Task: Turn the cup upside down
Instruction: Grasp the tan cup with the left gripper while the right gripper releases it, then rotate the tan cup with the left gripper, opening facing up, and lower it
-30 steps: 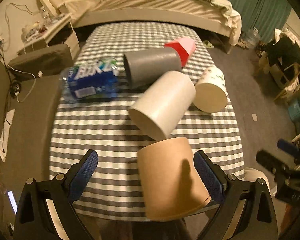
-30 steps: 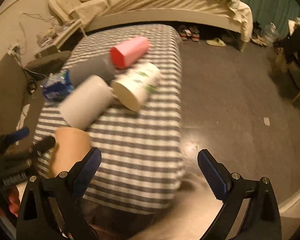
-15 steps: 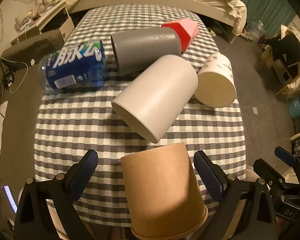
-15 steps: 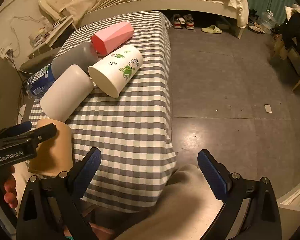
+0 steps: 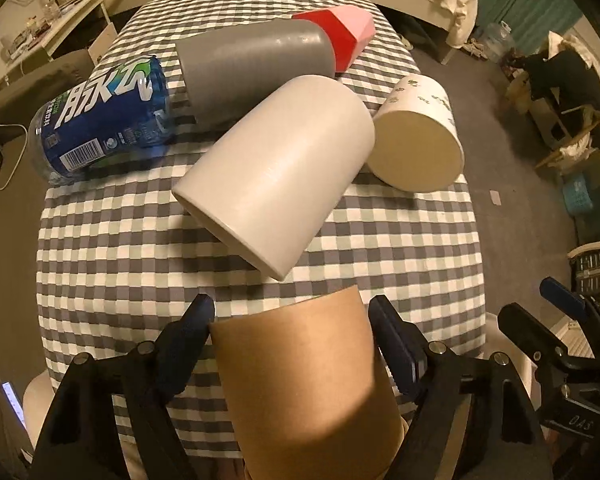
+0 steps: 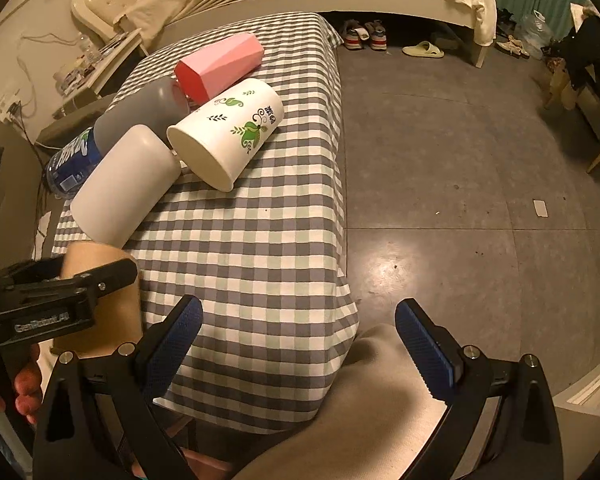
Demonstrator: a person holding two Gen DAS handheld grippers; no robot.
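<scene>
The brown paper cup (image 5: 304, 376) is pinched across its wall by the left gripper (image 5: 292, 344) at the near edge of the checked table (image 5: 140, 248), so that it can be turned over. The right gripper (image 6: 296, 344) is held spread and empty beside the table.

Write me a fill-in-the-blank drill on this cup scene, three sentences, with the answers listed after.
1. The left claw brackets the ____ paper cup.
2. The right claw is ____, with nothing between its fingers.
3. The leaf-printed cup lies on a ____ tablecloth.

Answers: brown; open; checked
</scene>
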